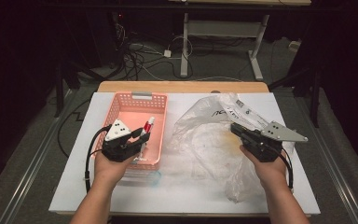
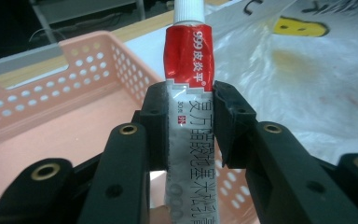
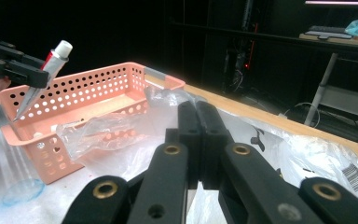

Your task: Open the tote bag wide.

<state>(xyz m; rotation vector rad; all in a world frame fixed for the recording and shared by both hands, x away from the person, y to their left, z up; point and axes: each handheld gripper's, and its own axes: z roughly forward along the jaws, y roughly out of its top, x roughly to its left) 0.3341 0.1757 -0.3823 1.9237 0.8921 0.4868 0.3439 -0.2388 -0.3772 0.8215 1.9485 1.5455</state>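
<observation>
**Left claw pinches the tube over the basket; right claw pressed together at the bag**

The left gripper [image 1: 137, 136] holds a tube [image 1: 146, 129] between its jaws. In the left gripper view the two black jaws press on the tube's [image 2: 189, 93] flat silver body from either side, just below its red band. The white cap points away from the claw, up and forward, and the crimped tail runs back between the jaw arms toward the hand. A fingertip shows just under that tail.

Below and ahead of the left claw lies the pink basket [image 1: 121, 103], its perforated wall [image 2: 98, 70] and floor visible on both sides of the jaws. From the high view the tube hangs over the basket's inside, near its right wall. In the right gripper view the tube [image 3: 44, 74] tilts, cap up, tail pointing down into the basket [image 3: 93, 86], clear of its floor.

The right gripper [image 1: 235, 128] is pressed together, its jaws [image 3: 200, 140] meeting with no gap. Whether a fold of film is caught between them I cannot tell. A clear plastic bag [image 1: 205, 140] spreads under and ahead of this claw, crumpled, reaching left to touch the basket's side. The bag [image 3: 107, 130] lies against the basket's near wall.

Both claws are well apart over the white table [image 1: 74, 186].
</observation>
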